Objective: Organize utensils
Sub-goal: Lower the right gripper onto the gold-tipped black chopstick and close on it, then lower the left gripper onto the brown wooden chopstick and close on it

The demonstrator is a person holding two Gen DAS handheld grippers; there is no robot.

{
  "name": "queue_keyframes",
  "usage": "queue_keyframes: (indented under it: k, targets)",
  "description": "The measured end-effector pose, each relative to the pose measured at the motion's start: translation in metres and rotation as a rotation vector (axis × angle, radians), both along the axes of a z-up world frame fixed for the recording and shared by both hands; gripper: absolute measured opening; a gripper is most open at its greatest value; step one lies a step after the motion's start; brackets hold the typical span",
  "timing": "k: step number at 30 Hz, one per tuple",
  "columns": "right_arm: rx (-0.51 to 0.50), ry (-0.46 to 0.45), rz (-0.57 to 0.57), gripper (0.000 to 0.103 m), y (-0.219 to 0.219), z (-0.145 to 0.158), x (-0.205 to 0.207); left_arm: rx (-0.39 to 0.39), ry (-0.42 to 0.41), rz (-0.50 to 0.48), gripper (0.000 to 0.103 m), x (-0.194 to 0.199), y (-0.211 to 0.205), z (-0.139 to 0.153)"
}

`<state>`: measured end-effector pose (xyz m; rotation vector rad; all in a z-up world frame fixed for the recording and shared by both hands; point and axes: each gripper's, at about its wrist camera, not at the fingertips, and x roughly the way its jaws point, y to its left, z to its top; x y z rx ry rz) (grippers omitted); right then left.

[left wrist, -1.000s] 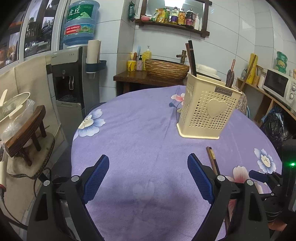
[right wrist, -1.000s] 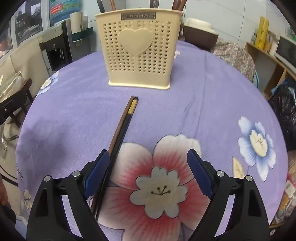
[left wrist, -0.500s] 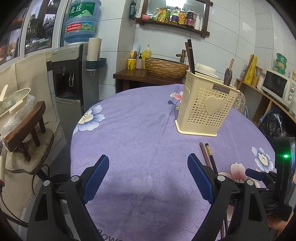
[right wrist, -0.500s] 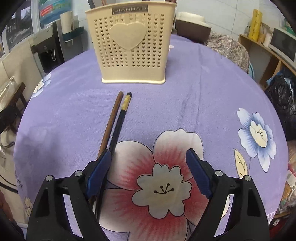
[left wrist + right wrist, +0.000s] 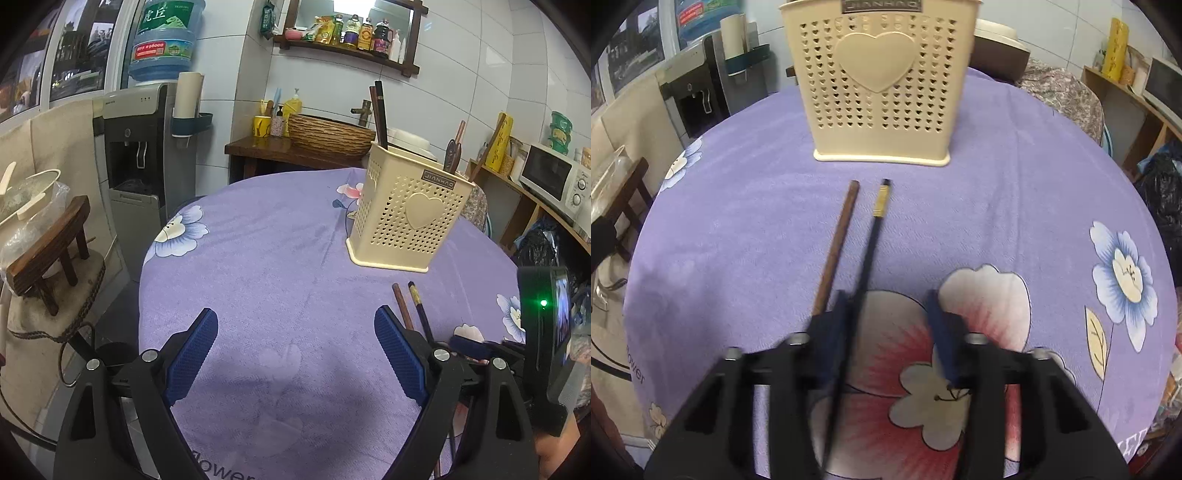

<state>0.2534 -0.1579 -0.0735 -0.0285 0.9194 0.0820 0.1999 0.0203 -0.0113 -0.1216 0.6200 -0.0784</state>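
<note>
A cream perforated utensil holder [image 5: 406, 218] [image 5: 882, 85] with a heart on its front stands on the purple flowered tablecloth [image 5: 280, 266], with several utensils upright in it. In front of it lie a brown chopstick [image 5: 836, 243] [image 5: 400, 304] and a black chopstick with a gold band [image 5: 873, 229] [image 5: 419, 306]. My right gripper [image 5: 888, 306] is low over their near ends, its jaws closing. The black chopstick lies between them against the left pad, the right pad is still apart, and the brown one is outside to the left. My left gripper [image 5: 295, 354] hovers open over bare cloth, holding nothing.
A water dispenser [image 5: 140, 166] and a wooden stool [image 5: 48, 251] stand left of the round table. Behind it is a side table with a wicker basket [image 5: 328, 134]. A microwave [image 5: 554, 181] and a black bag [image 5: 1160, 184] are on the right.
The right gripper's jaws have narrowed from wide open around the black chopstick. The two chopsticks now lie slightly apart. The left gripper stays open and almost still.
</note>
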Motion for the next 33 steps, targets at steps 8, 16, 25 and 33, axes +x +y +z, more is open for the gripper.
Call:
queue_keyframes:
  k: [8, 16, 25, 33]
  targets:
    - [0.048, -0.005, -0.037, 0.007, -0.023, 0.0, -0.013, 0.015, 0.026, -0.039, 0.085, 0.002, -0.012, -0.007]
    - [0.063, -0.008, -0.175, 0.007, -0.1, -0.002, -0.044, 0.018, 0.054, -0.076, 0.085, 0.004, -0.027, -0.016]
    - [0.084, -0.041, -0.109, 0.045, -0.104, 0.005, -0.039, 0.012, 0.137, -0.159, 0.085, 0.015, -0.05, -0.031]
    - [0.091, -0.047, -0.115, 0.045, -0.122, 0.013, -0.004, 0.017, 0.206, -0.279, 0.065, 0.052, -0.092, -0.034]
